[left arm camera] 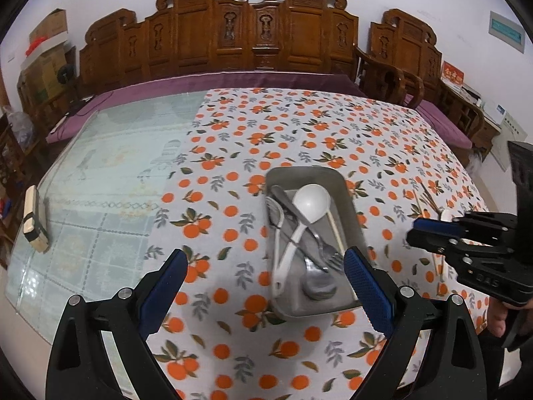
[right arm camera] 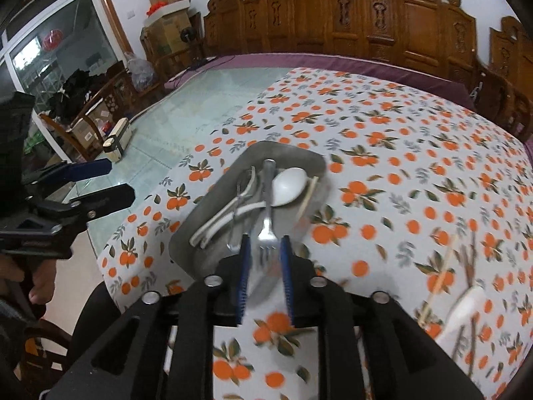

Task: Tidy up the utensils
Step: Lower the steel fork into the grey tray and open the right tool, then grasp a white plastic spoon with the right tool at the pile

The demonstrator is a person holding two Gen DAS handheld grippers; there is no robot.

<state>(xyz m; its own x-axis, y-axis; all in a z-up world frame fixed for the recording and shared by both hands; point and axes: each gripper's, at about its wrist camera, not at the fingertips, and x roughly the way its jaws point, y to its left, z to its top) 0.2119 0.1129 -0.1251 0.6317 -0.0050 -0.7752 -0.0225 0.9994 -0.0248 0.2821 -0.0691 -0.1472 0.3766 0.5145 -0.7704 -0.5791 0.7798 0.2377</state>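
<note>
Metal tray (left arm camera: 346,200) is sitting on the orange-print tablecloth (left arm camera: 299,126), holding a white ladle (left arm camera: 309,201), a fork (right arm camera: 266,230), a slotted white utensil (left arm camera: 278,213) and one pale chopstick (left arm camera: 334,230). Left gripper (left arm camera: 266,293) is hanging wide apart over the tray's near end, gripping nothing. Right gripper (right arm camera: 265,280) is standing partly parted above the fork, nothing pinched; loose chopsticks (right arm camera: 466,260) and a white spoon (right arm camera: 466,310) are lying on the cloth right of the tray.

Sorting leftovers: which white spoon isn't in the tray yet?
The white spoon lying on the tablecloth beside the chopsticks; the other white spoon sits inside the metal tray.
</note>
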